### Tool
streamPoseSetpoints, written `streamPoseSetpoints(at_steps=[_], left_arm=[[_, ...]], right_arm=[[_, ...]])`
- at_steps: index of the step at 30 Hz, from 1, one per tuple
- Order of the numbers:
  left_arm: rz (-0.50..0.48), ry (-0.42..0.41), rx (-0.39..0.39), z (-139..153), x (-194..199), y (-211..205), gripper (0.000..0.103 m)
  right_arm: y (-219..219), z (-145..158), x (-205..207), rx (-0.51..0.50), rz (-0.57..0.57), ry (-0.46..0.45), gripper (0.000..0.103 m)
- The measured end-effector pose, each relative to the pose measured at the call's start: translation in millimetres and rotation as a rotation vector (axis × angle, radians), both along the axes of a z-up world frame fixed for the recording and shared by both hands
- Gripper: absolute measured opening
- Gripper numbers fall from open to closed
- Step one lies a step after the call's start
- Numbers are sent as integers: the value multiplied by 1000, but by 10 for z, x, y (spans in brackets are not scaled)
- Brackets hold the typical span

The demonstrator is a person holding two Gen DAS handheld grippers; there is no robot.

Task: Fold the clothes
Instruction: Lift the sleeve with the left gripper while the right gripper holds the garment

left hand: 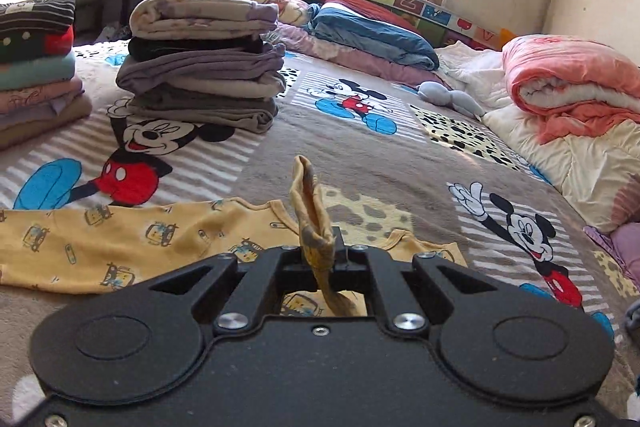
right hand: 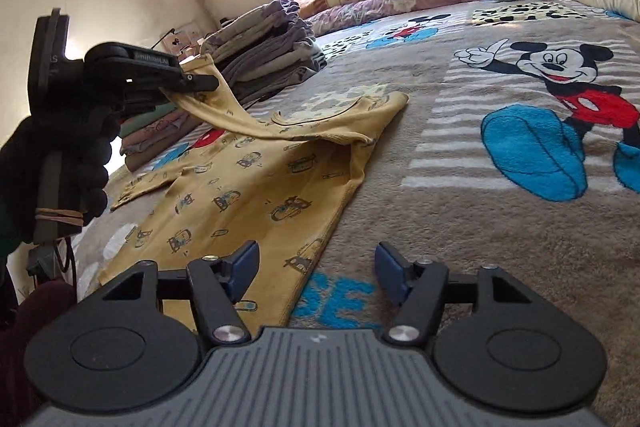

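A yellow printed child's shirt [left hand: 120,247] lies spread on the Mickey Mouse blanket [left hand: 360,155]. My left gripper [left hand: 320,255] is shut on the shirt's sleeve cuff, which sticks up between its jaws. In the right wrist view the left gripper [right hand: 200,83] holds that sleeve lifted above the shirt [right hand: 248,187]. My right gripper [right hand: 316,275] is open and empty, its blue pads [right hand: 244,267] just above the shirt's lower right hem corner.
Two stacks of folded clothes stand on the bed, one at the far left [left hand: 36,67] and one beside it [left hand: 204,67]. Pillows and folded bedding [left hand: 372,31] line the headboard. A pink quilt [left hand: 572,87] is bunched at the right. A grey plush toy [left hand: 448,99] lies nearby.
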State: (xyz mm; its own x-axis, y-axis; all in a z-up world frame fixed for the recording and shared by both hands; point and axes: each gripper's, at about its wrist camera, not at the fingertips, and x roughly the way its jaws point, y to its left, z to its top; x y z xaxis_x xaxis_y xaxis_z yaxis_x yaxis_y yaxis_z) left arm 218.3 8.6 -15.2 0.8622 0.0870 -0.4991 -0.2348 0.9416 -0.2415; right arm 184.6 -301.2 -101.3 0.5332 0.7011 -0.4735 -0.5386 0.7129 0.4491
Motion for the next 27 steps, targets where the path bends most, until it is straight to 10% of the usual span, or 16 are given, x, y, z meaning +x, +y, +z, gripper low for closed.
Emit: streamPoseSetpoints(at_steps=[15,19,27], left_arm=[[-10,0,40,-135,35,571,3],[-27,5,74,-104,142,667,3],[-92,9,166,27,359,633,3]], right_arm=[[247,-27,-464,-128,6,13,56],[307,-28,-458,-124,31,7,24],[423,85,-501,-102,66,-60,7]])
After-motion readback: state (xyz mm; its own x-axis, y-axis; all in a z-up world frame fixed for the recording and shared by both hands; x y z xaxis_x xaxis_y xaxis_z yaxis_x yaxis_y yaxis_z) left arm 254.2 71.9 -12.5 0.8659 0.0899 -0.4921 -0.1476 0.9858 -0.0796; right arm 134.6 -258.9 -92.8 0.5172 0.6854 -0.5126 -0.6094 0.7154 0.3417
